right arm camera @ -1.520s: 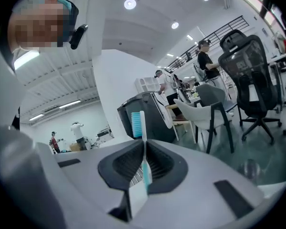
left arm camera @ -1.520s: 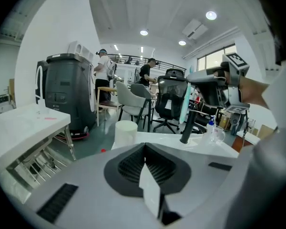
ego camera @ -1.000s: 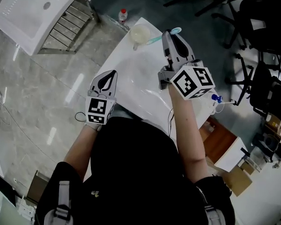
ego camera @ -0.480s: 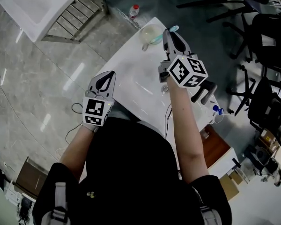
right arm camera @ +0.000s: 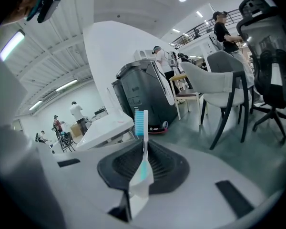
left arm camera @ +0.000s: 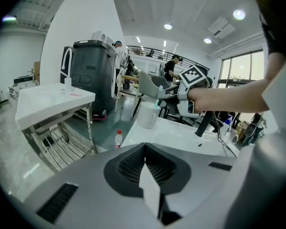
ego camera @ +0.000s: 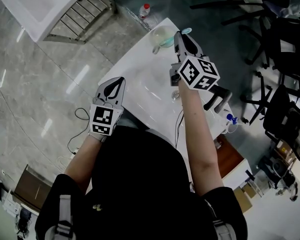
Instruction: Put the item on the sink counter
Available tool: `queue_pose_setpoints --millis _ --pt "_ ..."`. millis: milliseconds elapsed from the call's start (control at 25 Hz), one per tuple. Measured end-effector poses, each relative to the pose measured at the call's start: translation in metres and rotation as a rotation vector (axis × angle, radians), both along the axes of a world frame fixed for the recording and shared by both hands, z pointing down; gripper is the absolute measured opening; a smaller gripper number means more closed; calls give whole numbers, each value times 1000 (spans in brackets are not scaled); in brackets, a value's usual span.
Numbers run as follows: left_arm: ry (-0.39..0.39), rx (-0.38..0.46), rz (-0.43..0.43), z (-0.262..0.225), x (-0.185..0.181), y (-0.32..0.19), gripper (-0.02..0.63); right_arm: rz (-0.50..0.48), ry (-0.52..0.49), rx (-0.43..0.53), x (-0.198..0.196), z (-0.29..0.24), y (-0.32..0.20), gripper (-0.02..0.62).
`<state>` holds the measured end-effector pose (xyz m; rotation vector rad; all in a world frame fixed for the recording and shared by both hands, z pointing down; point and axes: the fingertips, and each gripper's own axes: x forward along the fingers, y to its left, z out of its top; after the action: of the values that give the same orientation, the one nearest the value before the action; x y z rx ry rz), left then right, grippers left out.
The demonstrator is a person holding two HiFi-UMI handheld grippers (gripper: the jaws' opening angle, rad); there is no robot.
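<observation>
The right gripper (right arm camera: 144,149) is clamped tight on a toothbrush (right arm camera: 142,128), its jaws pinching the lower handle so that the neck and the blue bristled head stand up past the tips. From overhead, that right gripper (ego camera: 182,36) hangs over the far end of the white surface (ego camera: 140,79) of the sink counter, angled downward, with the toothbrush (ego camera: 186,32) poking out ahead of it. Just ahead of its tips and a little to their left stands a pale cup (ego camera: 161,36); I can't tell whether the brush head touches its rim. Behind the gripper and off to its right a black faucet (ego camera: 217,98) rises from the surface. The left gripper (ego camera: 115,84) waits near the surface's near edge, well back from the right one, its jaws pressed together on nothing (left arm camera: 145,149). Past the far end of the surface a small bottle (ego camera: 146,11) stands on the floor. As I read it, the pick-up and carry are done and the item is over the right spot, but nothing has been set down: the toothbrush has yet to be lowered onto a bare patch beside the cup, and the jaws opened to let it go.
</observation>
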<state>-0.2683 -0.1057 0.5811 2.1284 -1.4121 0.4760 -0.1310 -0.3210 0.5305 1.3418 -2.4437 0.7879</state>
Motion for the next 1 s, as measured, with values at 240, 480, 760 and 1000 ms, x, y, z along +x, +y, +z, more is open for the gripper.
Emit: queue_pose_setpoints --millis 240,480,760,1000 --pt "-1 10 -9 -9 -2 2 23 -5 -9 -12 -3 1 -1 44" --pt "-11 15 2 -10 -9 9 23 19 -30 -21 -2 -5 11 103" --pt "-19 48 77 -24 9 5 23 71 -74 12 19 -31 44 103" --pt "-15 96 201 -45 50 -1 23 124 -106 85 52 -72 83 101"
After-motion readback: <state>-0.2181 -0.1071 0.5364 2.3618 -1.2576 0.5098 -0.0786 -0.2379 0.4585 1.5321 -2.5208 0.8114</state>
